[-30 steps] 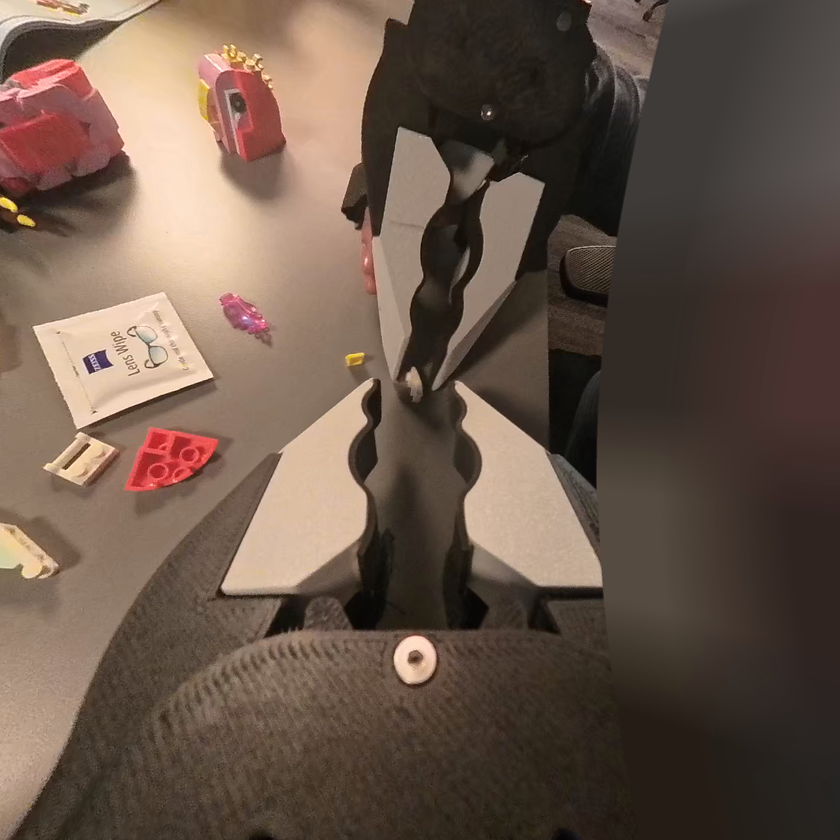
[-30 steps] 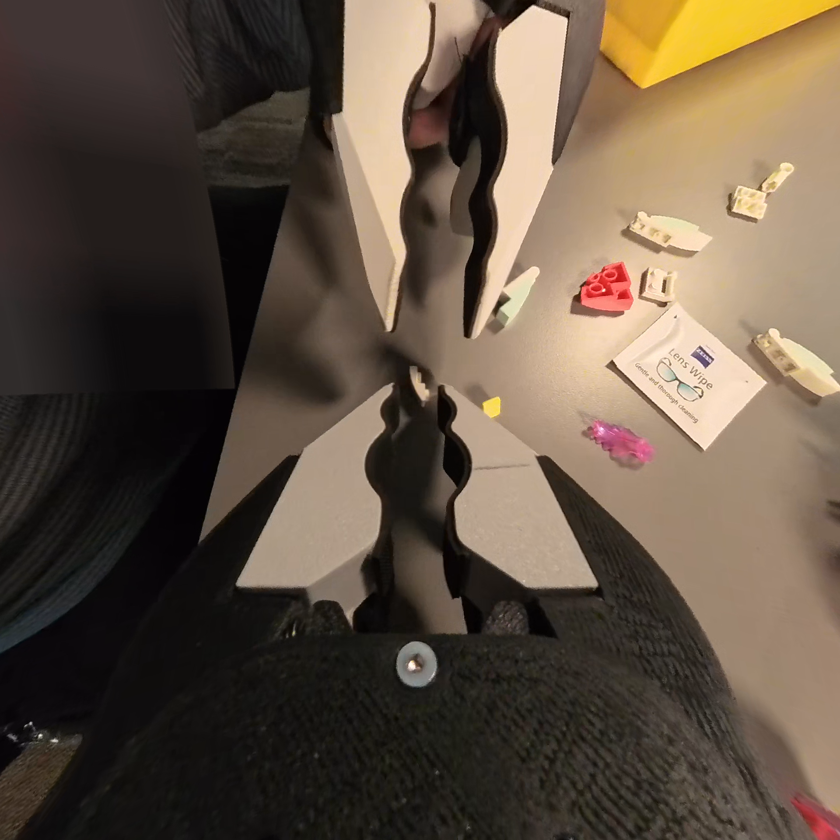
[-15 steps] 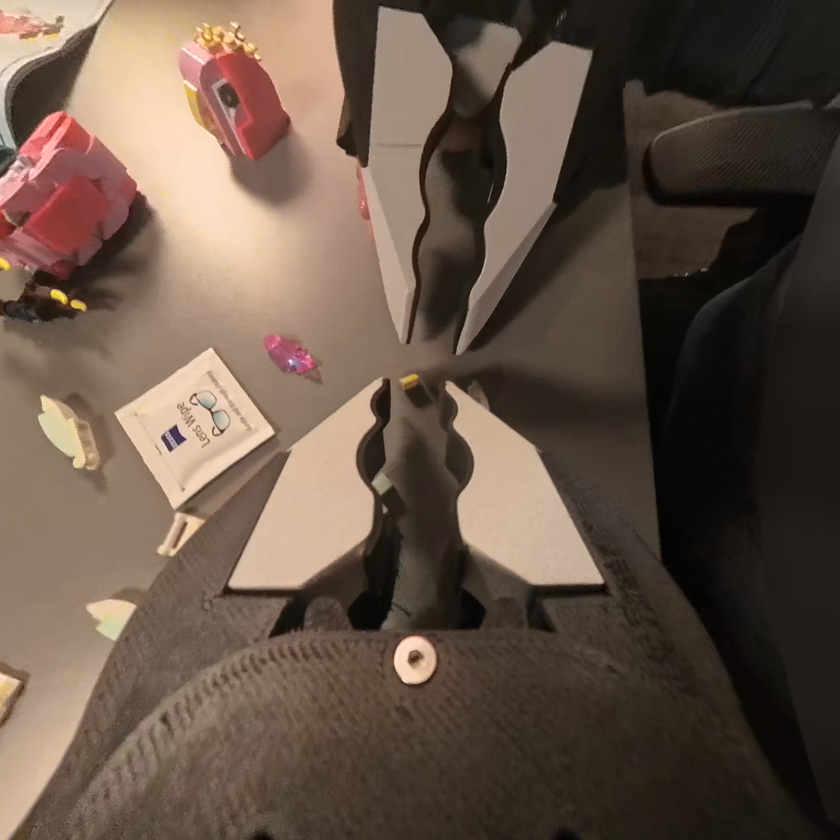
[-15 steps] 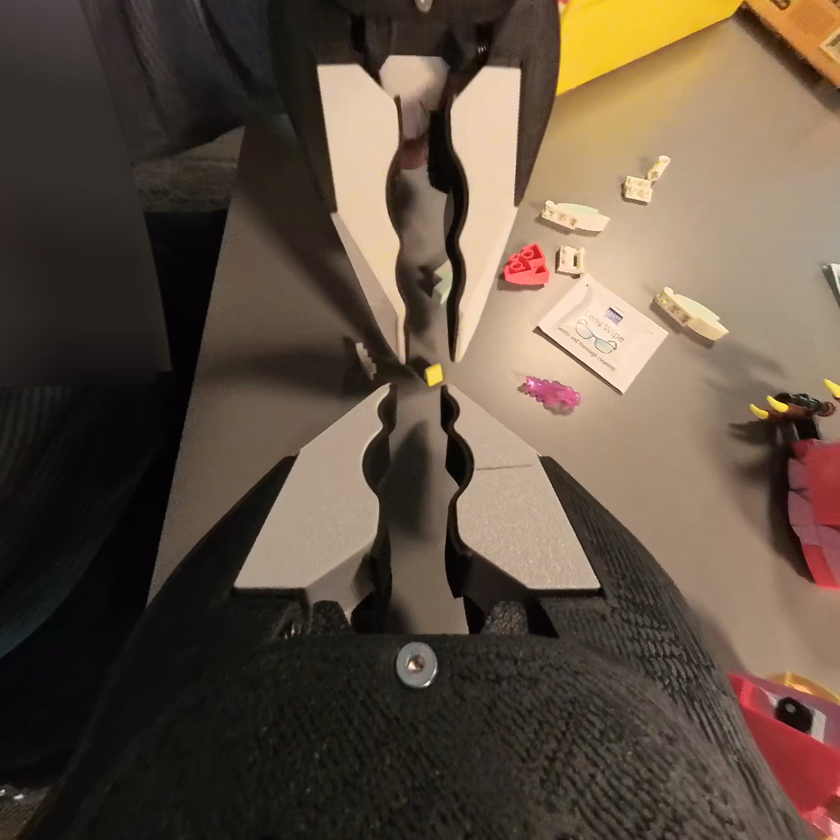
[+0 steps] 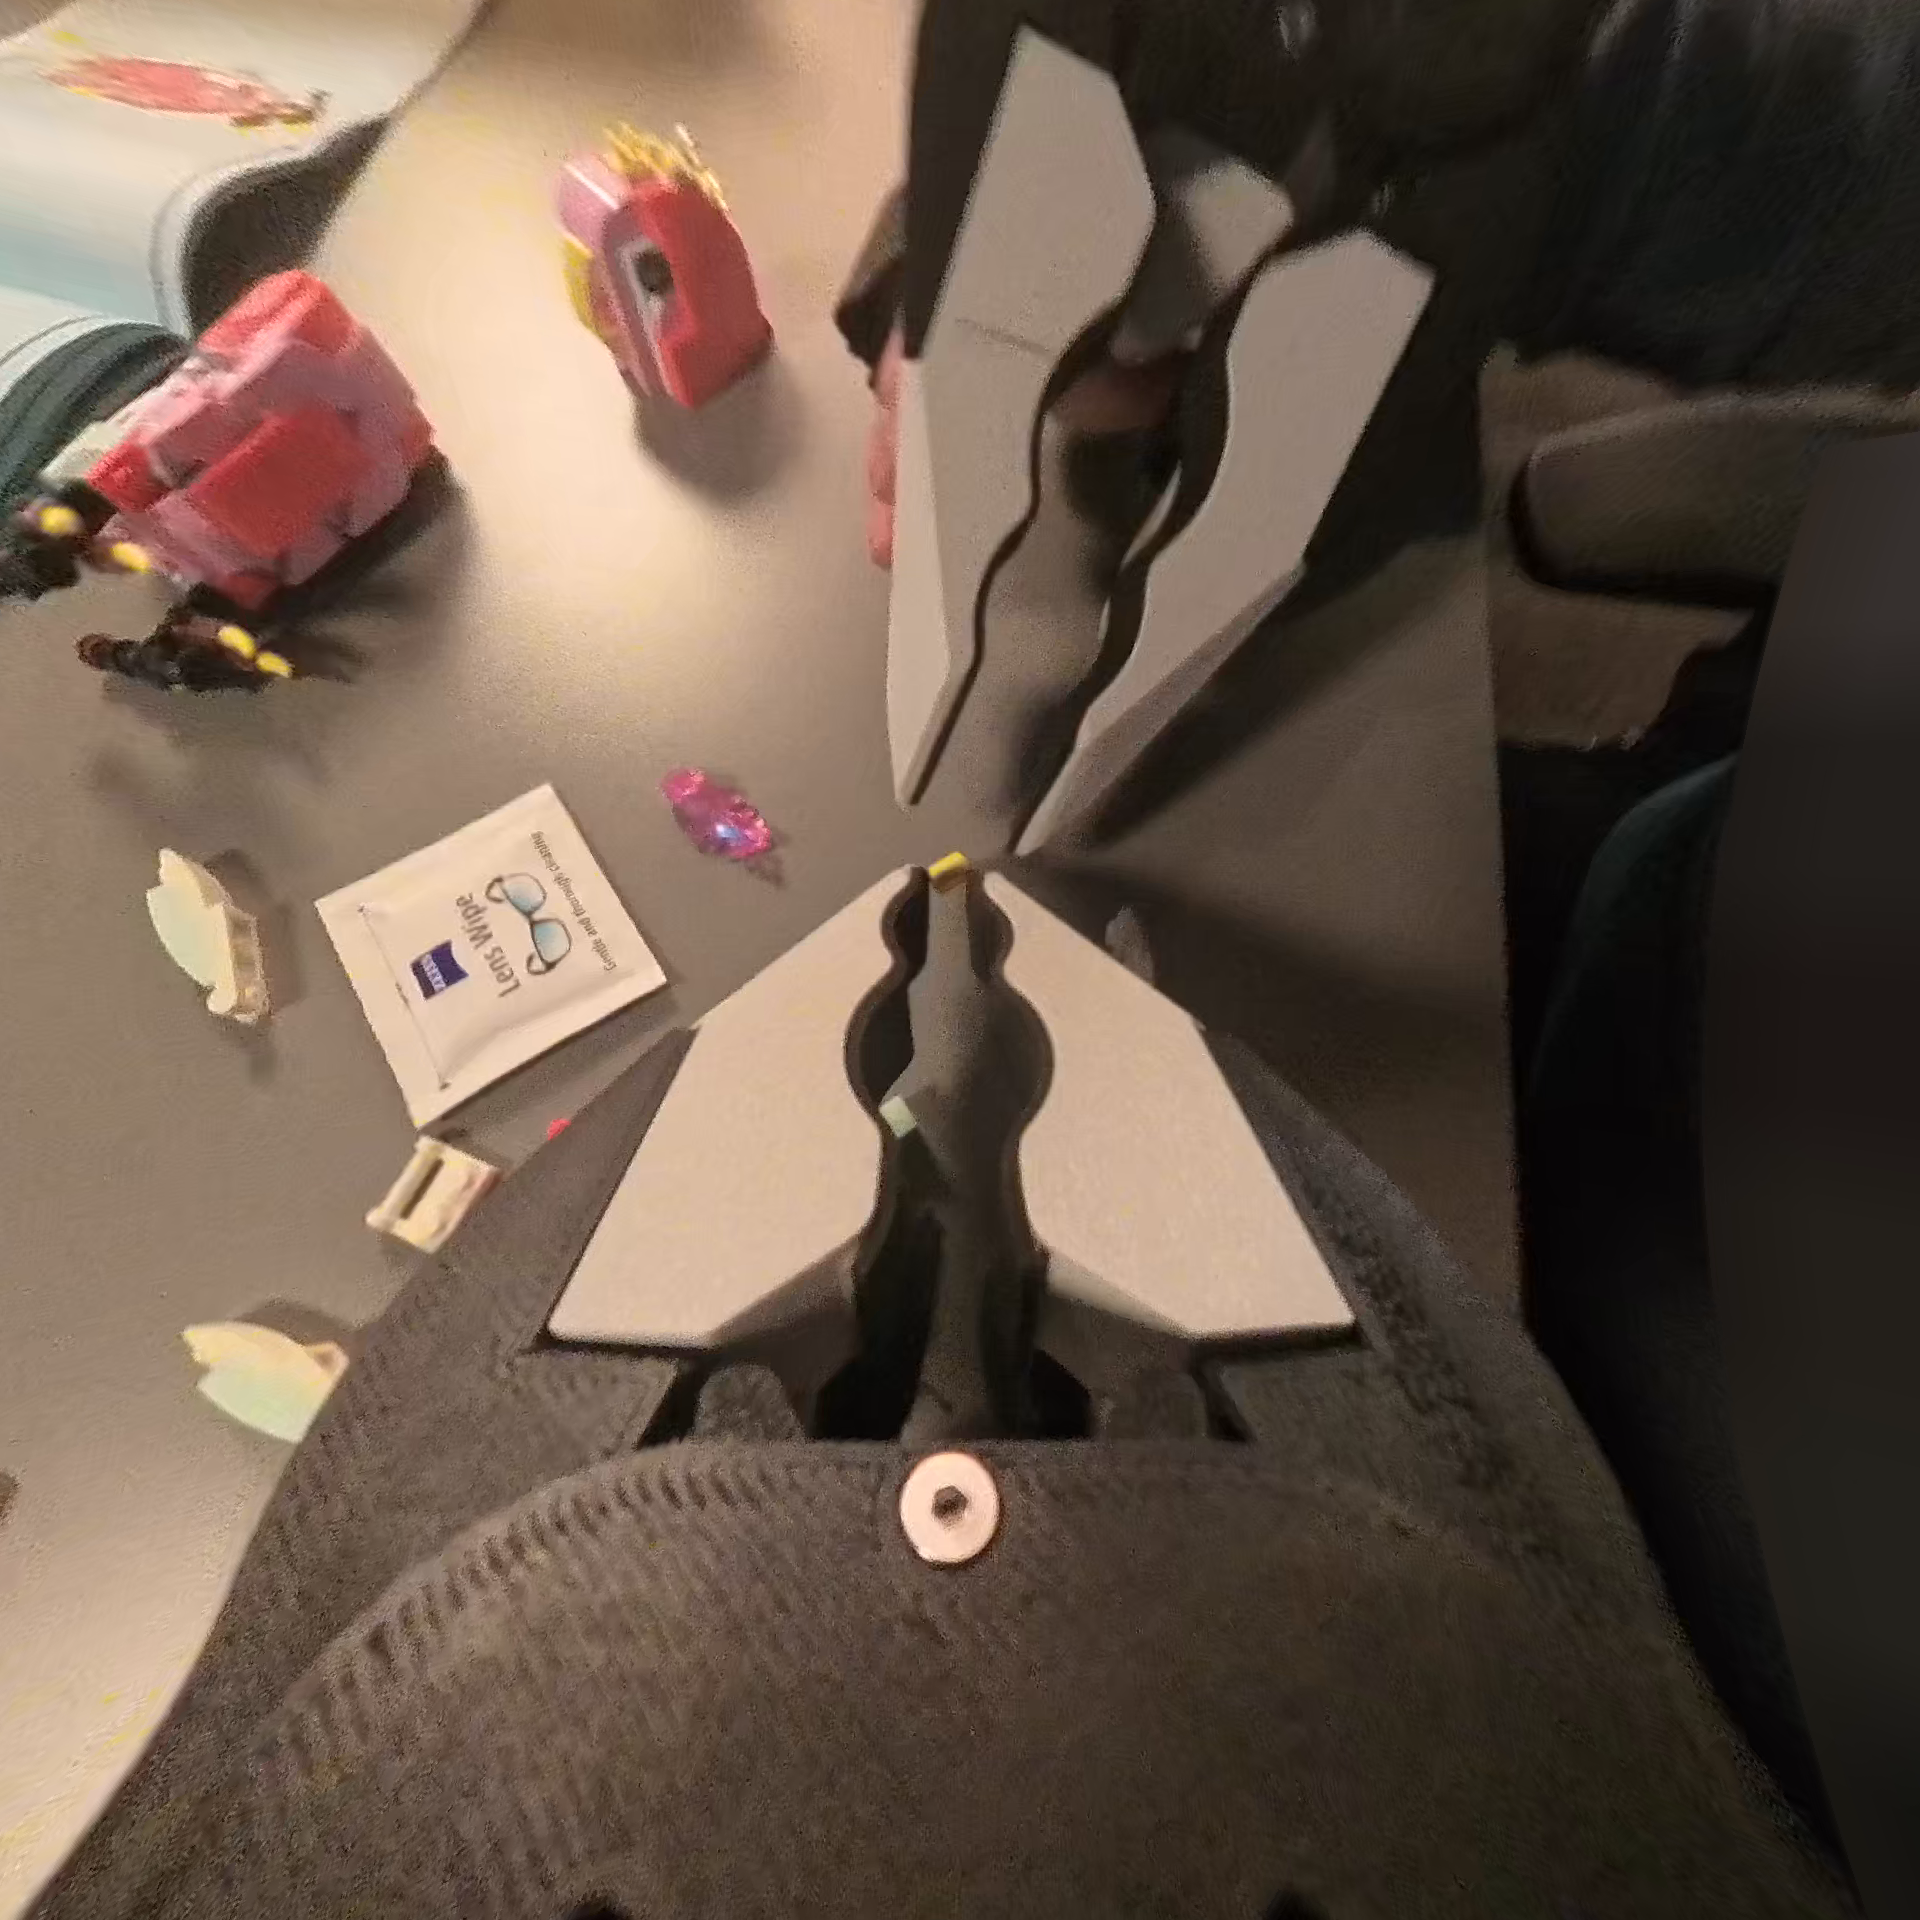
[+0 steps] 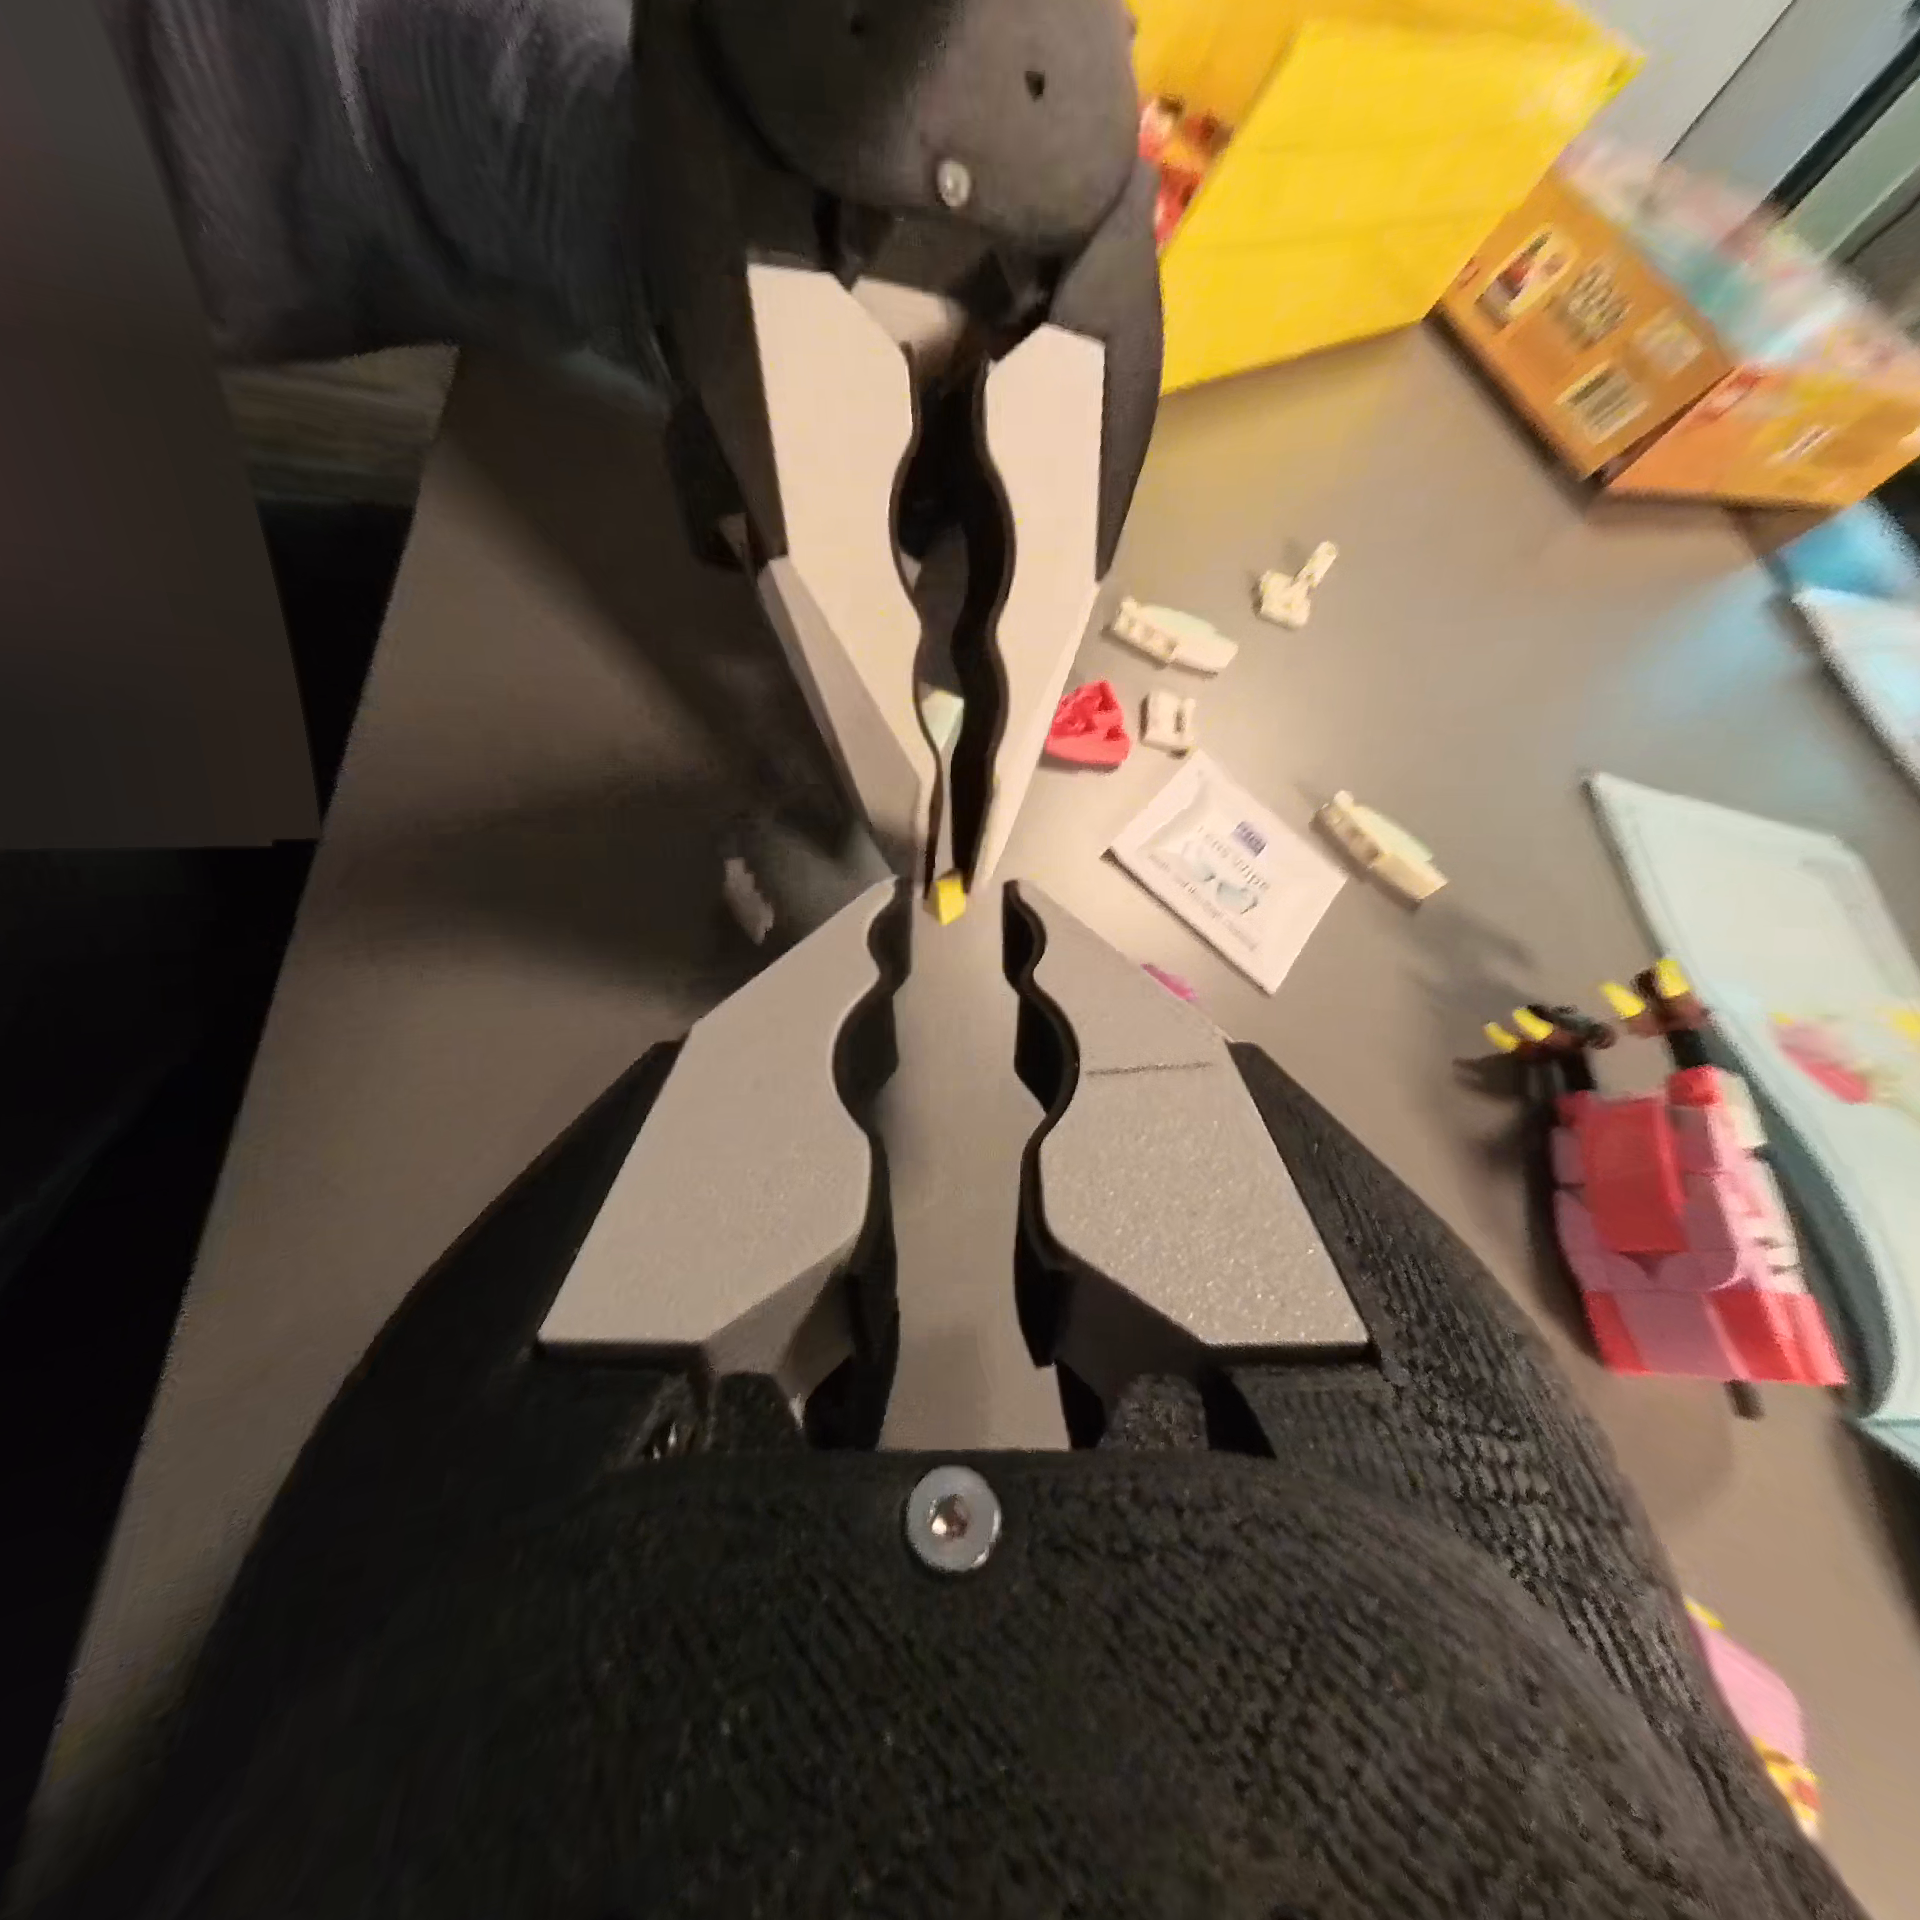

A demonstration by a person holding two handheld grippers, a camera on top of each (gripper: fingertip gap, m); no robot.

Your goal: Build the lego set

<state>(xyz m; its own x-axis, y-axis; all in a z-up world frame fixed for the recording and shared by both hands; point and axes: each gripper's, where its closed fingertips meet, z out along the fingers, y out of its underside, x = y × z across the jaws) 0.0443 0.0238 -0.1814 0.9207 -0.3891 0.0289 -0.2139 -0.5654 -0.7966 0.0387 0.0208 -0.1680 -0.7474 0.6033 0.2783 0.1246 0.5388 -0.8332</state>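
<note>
Left tool (image 5: 948, 871) clamps a tiny yellow piece (image 6: 945, 896); only right view shows yellow box (image 6: 1351, 177); right tool (image 6: 951, 894) apart.

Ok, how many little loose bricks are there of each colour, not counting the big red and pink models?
Yellow piece: 1, pinched in the fingers of the left gripper
Red wedge plate: 1
Clear pink piece: 1
Cream pieces: 4
Pale green piece: 1
Small white piece: 1
Total: 9
</note>
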